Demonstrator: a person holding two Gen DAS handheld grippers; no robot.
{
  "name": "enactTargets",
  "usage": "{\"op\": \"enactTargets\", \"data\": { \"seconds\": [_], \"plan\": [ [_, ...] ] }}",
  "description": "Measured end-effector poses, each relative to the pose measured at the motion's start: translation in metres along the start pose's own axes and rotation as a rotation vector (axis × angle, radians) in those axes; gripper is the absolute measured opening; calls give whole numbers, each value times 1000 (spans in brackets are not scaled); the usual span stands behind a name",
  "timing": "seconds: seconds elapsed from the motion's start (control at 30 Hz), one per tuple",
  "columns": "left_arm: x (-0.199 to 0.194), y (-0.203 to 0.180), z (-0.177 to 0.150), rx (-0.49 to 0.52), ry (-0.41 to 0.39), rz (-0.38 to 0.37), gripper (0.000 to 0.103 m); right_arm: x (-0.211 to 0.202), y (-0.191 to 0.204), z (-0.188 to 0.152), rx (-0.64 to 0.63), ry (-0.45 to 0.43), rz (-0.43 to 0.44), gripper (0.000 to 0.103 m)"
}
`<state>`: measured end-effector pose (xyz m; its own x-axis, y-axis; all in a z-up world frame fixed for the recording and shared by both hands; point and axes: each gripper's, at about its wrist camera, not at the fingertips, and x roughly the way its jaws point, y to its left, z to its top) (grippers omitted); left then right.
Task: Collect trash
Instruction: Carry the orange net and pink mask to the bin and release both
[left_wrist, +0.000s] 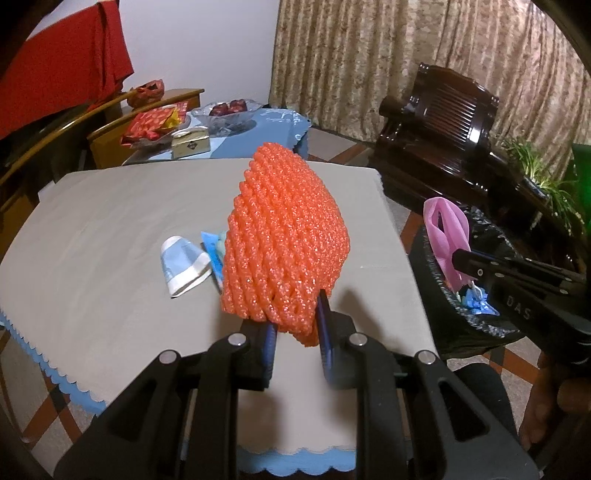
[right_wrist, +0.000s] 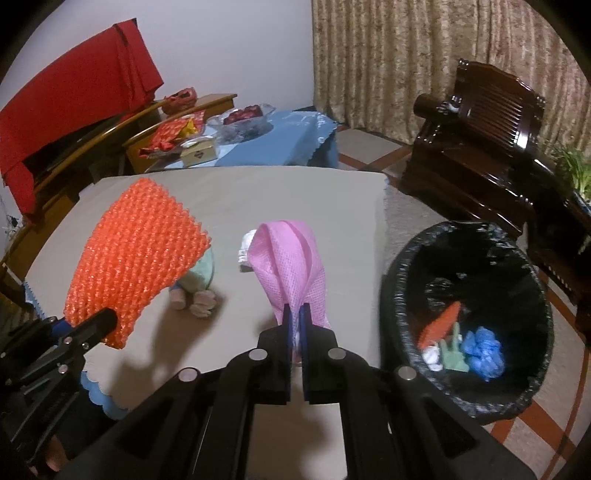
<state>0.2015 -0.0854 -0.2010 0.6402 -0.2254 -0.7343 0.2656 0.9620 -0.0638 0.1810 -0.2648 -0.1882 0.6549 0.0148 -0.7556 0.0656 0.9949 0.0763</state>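
Note:
My left gripper (left_wrist: 297, 325) is shut on an orange foam net (left_wrist: 284, 236) and holds it above the grey table (left_wrist: 110, 221); the net also shows in the right wrist view (right_wrist: 136, 254). My right gripper (right_wrist: 295, 325) is shut on a pink mesh sleeve (right_wrist: 291, 258) near the table's right edge; the sleeve also shows in the left wrist view (left_wrist: 447, 236). A black-lined trash bin (right_wrist: 469, 306) stands on the floor to the right, holding several scraps. A blue-white paper cup (left_wrist: 183, 264) and a blue wrapper (left_wrist: 214, 247) lie on the table.
A small pale doll-like item (right_wrist: 197, 291) and a white scrap (right_wrist: 245, 247) lie on the table. A second blue-clothed table (right_wrist: 273, 144) with a fruit bowl, box and red packets stands behind. A dark wooden armchair (right_wrist: 480, 147) is at the right, curtains behind.

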Motion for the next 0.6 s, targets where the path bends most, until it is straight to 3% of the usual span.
{"op": "enactTargets", "data": {
  "seconds": [0.6],
  "plan": [
    [15,-95,13,84,8,-79,19,-13,-86,-4,68,-10,-99,4]
  ]
}}
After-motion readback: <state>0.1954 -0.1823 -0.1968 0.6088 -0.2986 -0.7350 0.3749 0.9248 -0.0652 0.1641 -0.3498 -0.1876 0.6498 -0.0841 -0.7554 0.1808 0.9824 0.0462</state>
